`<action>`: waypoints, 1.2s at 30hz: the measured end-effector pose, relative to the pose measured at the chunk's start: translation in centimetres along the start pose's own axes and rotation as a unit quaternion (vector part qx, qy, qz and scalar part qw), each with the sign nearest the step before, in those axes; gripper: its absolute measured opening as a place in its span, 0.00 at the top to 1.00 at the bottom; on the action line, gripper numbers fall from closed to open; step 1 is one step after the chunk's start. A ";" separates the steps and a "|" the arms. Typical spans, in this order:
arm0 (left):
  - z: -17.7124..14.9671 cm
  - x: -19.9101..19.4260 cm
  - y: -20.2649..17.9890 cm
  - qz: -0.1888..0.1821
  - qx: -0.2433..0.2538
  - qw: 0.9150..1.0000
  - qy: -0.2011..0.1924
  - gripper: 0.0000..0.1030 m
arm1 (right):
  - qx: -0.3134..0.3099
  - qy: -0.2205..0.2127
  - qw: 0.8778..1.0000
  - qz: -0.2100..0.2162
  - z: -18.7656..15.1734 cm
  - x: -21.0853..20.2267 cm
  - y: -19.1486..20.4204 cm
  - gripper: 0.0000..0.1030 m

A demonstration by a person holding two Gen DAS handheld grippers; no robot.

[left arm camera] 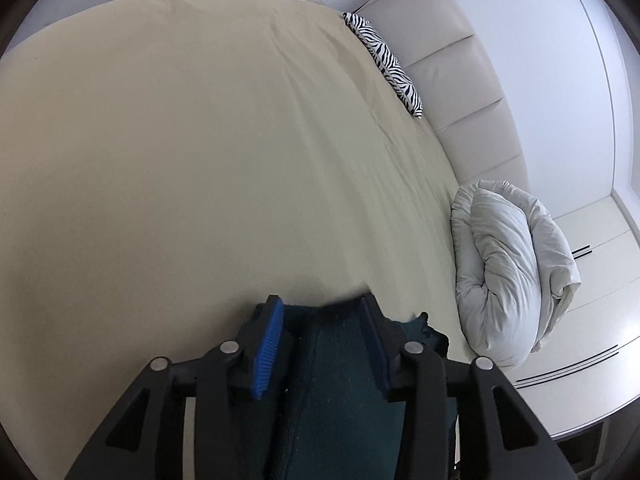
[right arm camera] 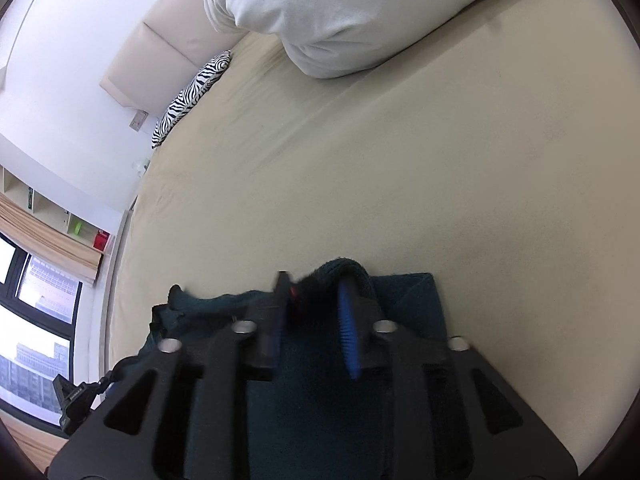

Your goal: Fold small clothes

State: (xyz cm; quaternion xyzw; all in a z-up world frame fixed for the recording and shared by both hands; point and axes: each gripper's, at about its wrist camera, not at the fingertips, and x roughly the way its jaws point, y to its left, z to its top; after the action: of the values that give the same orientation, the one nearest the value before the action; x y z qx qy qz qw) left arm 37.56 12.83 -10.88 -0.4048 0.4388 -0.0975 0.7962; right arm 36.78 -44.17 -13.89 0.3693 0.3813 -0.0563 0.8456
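A dark teal garment (left arm camera: 336, 380) lies on the cream bed sheet (left arm camera: 200, 140) at the near edge. My left gripper (left arm camera: 322, 304) stands over it with its jaws apart and the cloth between the blue pads (left arm camera: 268, 340), not pinched. In the right wrist view the same garment (right arm camera: 316, 392) lies under my right gripper (right arm camera: 316, 284). Its jaws are also apart, and a fold of the cloth humps up between the fingers (right arm camera: 348, 332).
A bundled white duvet (left arm camera: 512, 264) lies at the right side of the bed, also seen in the right wrist view (right arm camera: 340, 12). A zebra-print pillow (left arm camera: 388, 64) rests against the padded headboard (left arm camera: 448, 56). A window (right arm camera: 32, 320) is on the left.
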 end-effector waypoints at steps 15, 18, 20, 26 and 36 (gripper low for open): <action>-11.6 -7.8 -0.3 0.024 0.104 0.994 -0.014 0.48 | -0.117 -0.003 0.993 -0.008 -7.4 -7.5 -0.9 0.41; -13.5 -8.2 0.3 0.037 0.116 0.993 -0.008 0.48 | -0.135 -0.003 0.991 -0.013 -8.7 -8.6 -1.5 0.44; -14.3 -8.3 0.3 0.041 0.127 0.991 -0.008 0.48 | -0.129 -0.006 0.991 -0.018 -9.2 -9.7 -2.8 0.45; -16.0 -8.1 -0.3 0.060 0.168 0.984 -0.011 0.48 | -0.160 0.029 0.985 -0.064 -12.1 -10.3 -4.3 0.57; -16.7 -8.1 -0.1 0.085 0.187 0.978 -0.024 0.64 | -0.193 0.001 0.978 -0.083 -13.8 -11.8 -3.7 0.82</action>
State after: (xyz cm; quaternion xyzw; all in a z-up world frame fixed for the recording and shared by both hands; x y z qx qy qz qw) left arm 19.77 7.53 -10.54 -0.2123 0.4269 -0.1000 0.8733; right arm 18.77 -39.85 -13.96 0.1659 0.4150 -0.0508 0.8931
